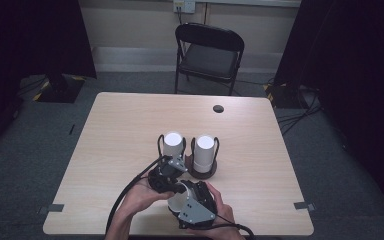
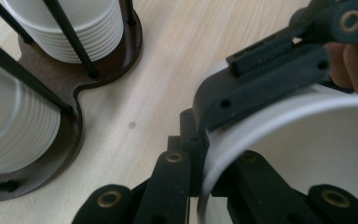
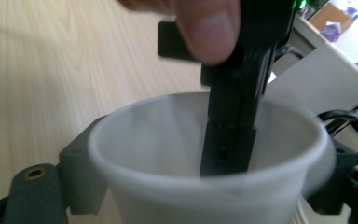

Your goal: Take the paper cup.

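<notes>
Pale wood table (image 1: pixel 120 130) carries everything, with the work bunched at its near edge. Nearest the person, at about six o'clock on the tabletop, the right gripper (image 1: pixel 192 200) cradles a white paper cup (image 3: pixel 205 154), its jaws spread wide around the cup's outer wall. The left gripper (image 1: pixel 166 172), coming in from about ten o'clock of the cup, has its jaws pinched together on the rim (image 2: pixel 214 144), one jaw dipping inside the cup.

I judge the thin wall is the weak point: two tools pulling against each other could crease or tear the lip, and a loose hold on the right could let the cup pop free and roll off the near edge.

Farther out, at twelve o'clock, the cup holder (image 1: pixel 200 172) stands close; a swing of either hand could knock its two stacks (image 1: pixel 173 145).
</notes>
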